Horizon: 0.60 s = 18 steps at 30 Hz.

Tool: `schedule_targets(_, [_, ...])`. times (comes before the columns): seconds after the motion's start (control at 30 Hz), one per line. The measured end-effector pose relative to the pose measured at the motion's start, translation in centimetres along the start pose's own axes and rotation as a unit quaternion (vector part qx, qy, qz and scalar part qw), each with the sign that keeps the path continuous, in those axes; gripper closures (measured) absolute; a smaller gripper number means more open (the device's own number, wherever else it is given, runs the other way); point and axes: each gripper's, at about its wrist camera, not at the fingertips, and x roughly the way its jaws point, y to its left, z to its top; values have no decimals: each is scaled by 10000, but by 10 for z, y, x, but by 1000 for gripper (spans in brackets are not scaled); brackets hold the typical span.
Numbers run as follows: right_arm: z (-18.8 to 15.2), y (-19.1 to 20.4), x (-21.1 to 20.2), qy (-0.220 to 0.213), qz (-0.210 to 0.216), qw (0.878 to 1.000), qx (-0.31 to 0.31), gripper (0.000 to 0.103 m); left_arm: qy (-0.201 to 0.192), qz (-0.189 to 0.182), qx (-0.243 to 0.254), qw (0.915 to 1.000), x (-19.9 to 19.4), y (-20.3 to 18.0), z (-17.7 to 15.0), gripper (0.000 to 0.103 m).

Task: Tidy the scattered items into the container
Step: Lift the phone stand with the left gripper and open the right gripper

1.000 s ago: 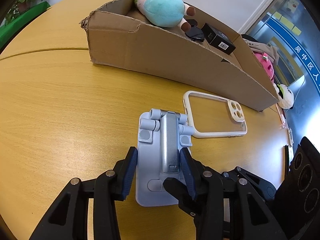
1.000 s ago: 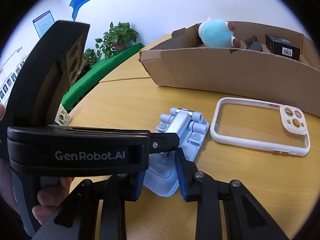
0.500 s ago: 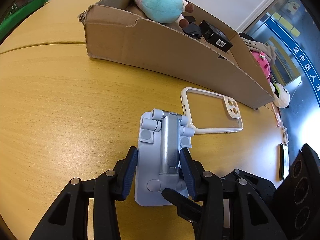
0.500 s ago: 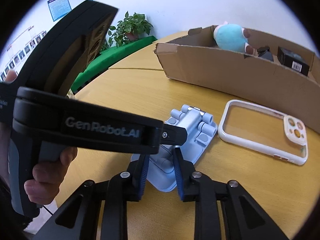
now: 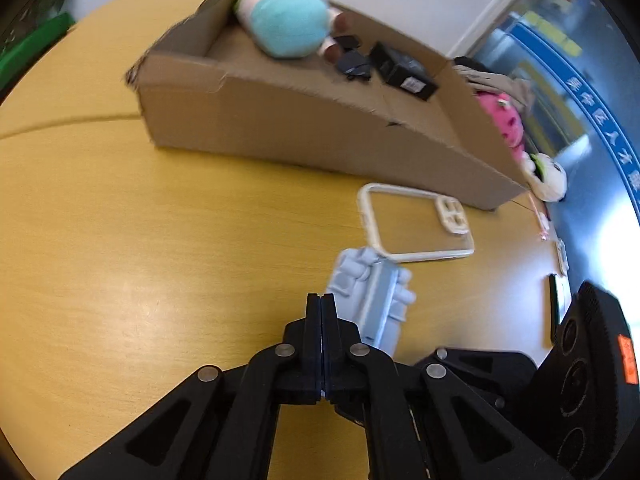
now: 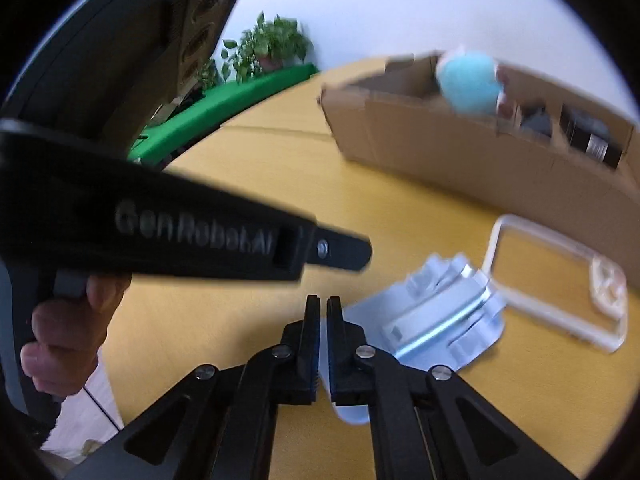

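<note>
- The left gripper [image 5: 322, 304] has its jaws pressed together, with nothing between them.
- The right gripper [image 6: 323, 308] has its jaws almost together, with only a thin slit between, and they hold nothing.
- The stand [image 5: 370, 304], pale blue and folded, lies flat on the table [image 5: 160, 240]. It is just to the right of the left gripper's tips, not touching them as far as I can see.
- In the right wrist view the stand [image 6: 440, 320] is also to the right of the fingertips [image 6: 334, 312], and the picture is blurred.
- The case [image 5: 416, 222], white with a clear back, lies flat just behind the stand. One corner of it is touching or nearly touching the stand; I cannot tell which.
- The box [image 5: 320, 120], of cardboard and open on top, stands behind the case, toward the far edge of the table.
- In the box there are a blue plush [image 5: 288, 24] at its left end and a black carton [image 5: 402, 70] further right.
- Beyond the right end of the box sit a pink toy [image 5: 504, 120] and a white toy [image 5: 550, 176].
- A hand [image 6: 64, 344] holds the left gripper's handle.
</note>
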Motion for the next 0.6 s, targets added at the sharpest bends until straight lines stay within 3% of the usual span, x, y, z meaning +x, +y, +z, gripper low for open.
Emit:
schedule_targets(0.07, [-7, -9, -9, -133, 112, 9995, 251, 100, -85, 71, -32, 9999, -2, 8, 3, 103])
schedule_targets(0.17, [-16, -24, -23, -320, 41, 9980, 539, 96, -64, 2, -67, 10000, -2, 20, -6, 80])
schedule_targets(0.2, [-17, -28, -28, -384, -96, 9975, 582, 85, -33, -96, -43, 9999, -2, 23, -9, 64])
schedule_targets(0.23, [-16, -33, -32, -464, -254, 9966, 635, 64, -7, -167, 10, 9999, 1, 21, -16, 53])
schedule_targets(0.3, [-14, -45, -43, -628, -376, 9942, 784, 49, 36, -308, 141, 9994, 6, 12, -32, 50])
schedule_targets(0.4, [-7, -62, -55, -748, -588, 9928, 731, 49, 136, -537, 489, 9973, 17, -11, -39, 49])
schedule_targets(0.5, [0, -82, -53, -537, -791, 9928, 723, 49, 207, -729, 765, 9942, 25, -31, -40, 49])
schedule_targets(0.6, [5, -94, -44, -380, -823, 9939, 635, 50, 157, -491, 982, 9938, 35, -47, -41, 45])
